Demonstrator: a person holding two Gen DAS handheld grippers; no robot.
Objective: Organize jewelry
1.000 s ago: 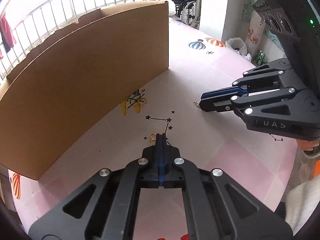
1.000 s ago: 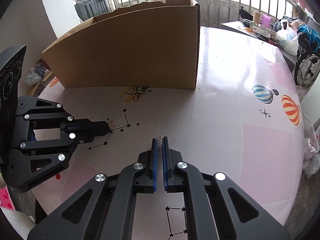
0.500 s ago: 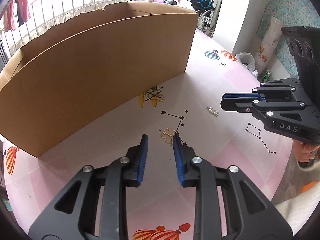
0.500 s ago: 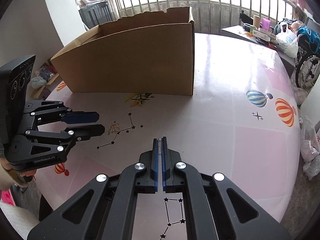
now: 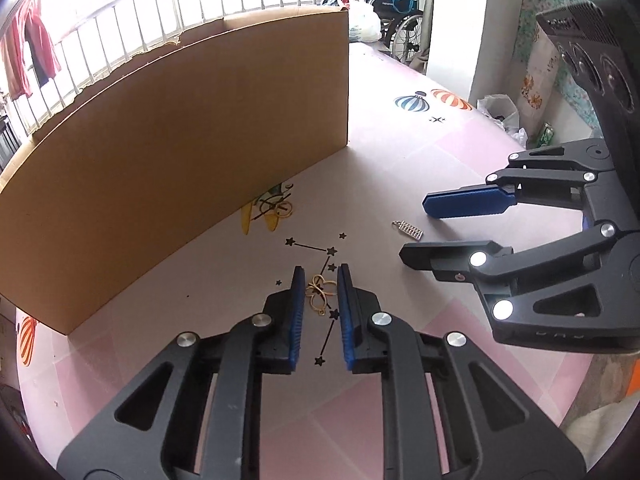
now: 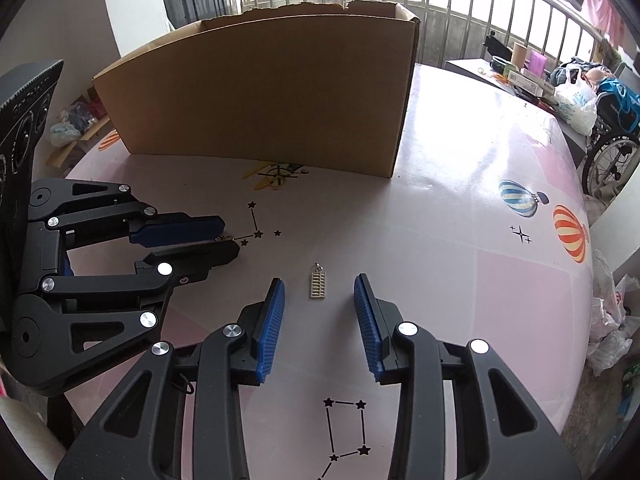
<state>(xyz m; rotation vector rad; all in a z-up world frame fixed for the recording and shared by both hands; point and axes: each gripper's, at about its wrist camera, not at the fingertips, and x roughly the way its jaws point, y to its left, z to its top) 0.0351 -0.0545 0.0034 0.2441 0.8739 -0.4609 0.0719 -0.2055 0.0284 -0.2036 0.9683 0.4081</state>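
While both claws sit low over the pink desk (image 6: 460, 240), I read it like this: my left claw (image 5: 319, 280) straddles the gold looped earring (image 5: 319, 294), jaws narrowly spread and just been closing, pads (image 5: 297, 312) either side of it, not yet pinching. The earring lies straight ahead between the fingers, on the printed star line. My right claw (image 6: 320, 292) is spread, jaws just been opening, with the silver bar pendant (image 6: 319, 284) flat on the desk between the tips, touching neither pad. Its long axis runs along the fingers, loop end pointing away toward the cardboard box (image 6: 260, 100). So each claw is nearest its own piece, and both pieces lie near the front edge, well short of the box wall. Next move looks like a squeeze across the pendant's narrow width.

Hard to tell: the box's inside is hidden by its tall wall. From the right wrist view the earring is mostly hidden behind the left claw's lower finger. Pendant detail is too small.
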